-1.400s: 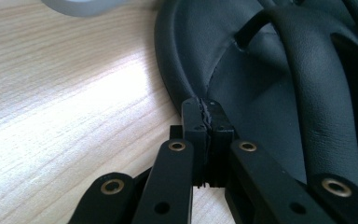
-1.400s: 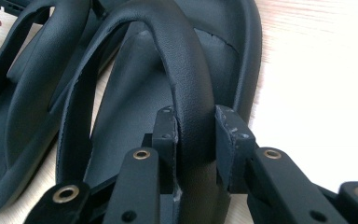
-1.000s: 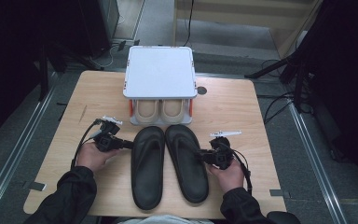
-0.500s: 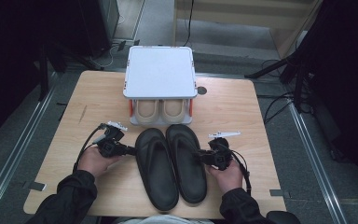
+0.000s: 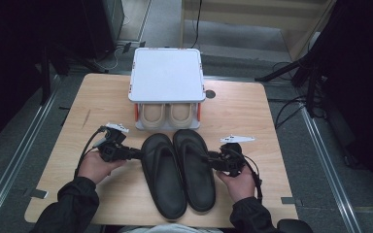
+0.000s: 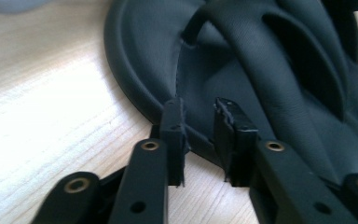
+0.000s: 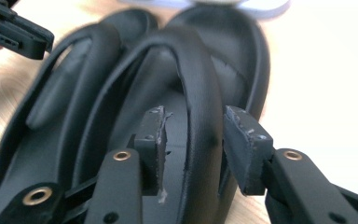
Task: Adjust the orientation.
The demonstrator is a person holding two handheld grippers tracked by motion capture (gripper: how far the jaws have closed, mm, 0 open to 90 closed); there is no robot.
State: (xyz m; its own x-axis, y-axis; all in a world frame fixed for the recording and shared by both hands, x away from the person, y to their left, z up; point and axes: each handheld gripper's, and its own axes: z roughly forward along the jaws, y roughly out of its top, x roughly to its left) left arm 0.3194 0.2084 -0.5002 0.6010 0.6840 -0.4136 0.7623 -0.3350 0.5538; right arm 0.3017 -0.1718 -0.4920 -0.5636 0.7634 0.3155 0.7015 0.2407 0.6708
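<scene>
The left gripper point(image 6: 199, 140), jaws just opening, is straddling the left sandal's point(image 5: 162, 177) outer rim without pressing. The right gripper point(image 7: 205, 149), also opening, is bracketing the right sandal's point(image 5: 194, 170) strap untouched. Both sandals are lying side by side on the table point(image 5: 252, 111); the strap is hiding the right sandal's footbed.

Two black flip-flops point(image 5: 180, 174), two beige shoes point(image 5: 167, 114), one white rack point(image 5: 167, 75), one wooden table point(image 5: 252, 116), two claws point(image 5: 138, 154)

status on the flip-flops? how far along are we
Done: both black flip-flops lie side by side, flat on the wooden table, toes toward the white shoe rack, which holds a beige pair on its lower shelf. In hand: the left gripper and right gripper have just been opening; each jaw pair now straddles a flip-flop without pressing. Left: probably just backing the grippers away.
</scene>
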